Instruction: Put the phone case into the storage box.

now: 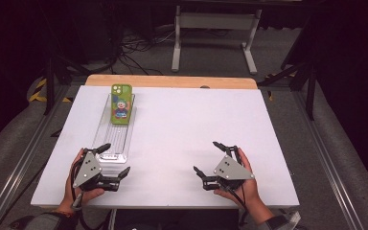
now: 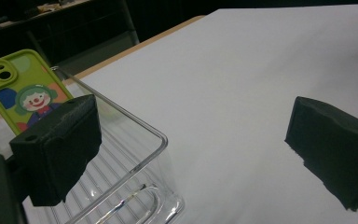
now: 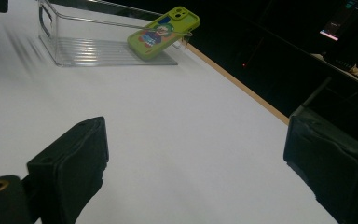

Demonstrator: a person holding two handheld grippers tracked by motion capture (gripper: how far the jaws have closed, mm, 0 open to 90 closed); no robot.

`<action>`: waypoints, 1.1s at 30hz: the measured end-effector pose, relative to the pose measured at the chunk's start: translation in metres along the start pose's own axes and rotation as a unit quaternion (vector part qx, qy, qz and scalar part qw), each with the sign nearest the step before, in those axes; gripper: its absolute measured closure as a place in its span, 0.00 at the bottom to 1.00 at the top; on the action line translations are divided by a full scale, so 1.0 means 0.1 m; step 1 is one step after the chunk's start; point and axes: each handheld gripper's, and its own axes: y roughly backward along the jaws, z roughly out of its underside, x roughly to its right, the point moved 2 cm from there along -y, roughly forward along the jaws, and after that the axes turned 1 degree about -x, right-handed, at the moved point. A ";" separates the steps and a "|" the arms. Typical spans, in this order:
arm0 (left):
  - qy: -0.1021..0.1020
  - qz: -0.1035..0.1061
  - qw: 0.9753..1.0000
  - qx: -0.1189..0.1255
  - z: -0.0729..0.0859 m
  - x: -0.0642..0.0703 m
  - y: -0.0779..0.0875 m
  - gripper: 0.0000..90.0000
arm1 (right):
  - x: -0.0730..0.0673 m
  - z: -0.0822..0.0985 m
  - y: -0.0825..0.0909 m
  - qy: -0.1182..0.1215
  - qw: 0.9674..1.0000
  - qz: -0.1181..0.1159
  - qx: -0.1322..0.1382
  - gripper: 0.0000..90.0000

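1. The left gripper is held low over the table with its jaws spread wide and nothing between them. The near end of the clear tray lies just beside its far jaw.
2. The right gripper is likewise spread and empty, well apart from the tray.
3. The phone – green case, clown picture – is found at the tray's far end, tilted, its top edge propped on the far rim.
4. From the left gripper, the phone lies ahead along the tray; its long axis runs with the tray's, away from the person.
5. From the right gripper, the phone lies ahead and across – to that gripper's left.
6. The left gripper is judged the nearer, on the tray's own line.
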 end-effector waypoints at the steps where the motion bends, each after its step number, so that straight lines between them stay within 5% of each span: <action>1: -0.002 0.000 1.000 0.000 0.00 0.00 0.00 0.04 | 0.00 0.00 0.00 0.001 1.000 0.000 -0.001 0.08; 26: 0.005 -0.001 1.000 -0.005 0.01 -0.03 -0.03 0.05 | 0.02 0.02 -0.01 -0.002 1.000 0.004 -0.007 0.08; 33: -0.007 -0.001 1.000 -0.012 0.01 -0.04 -0.06 0.05 | 0.07 0.04 -0.01 -0.008 1.000 0.005 -0.008 0.08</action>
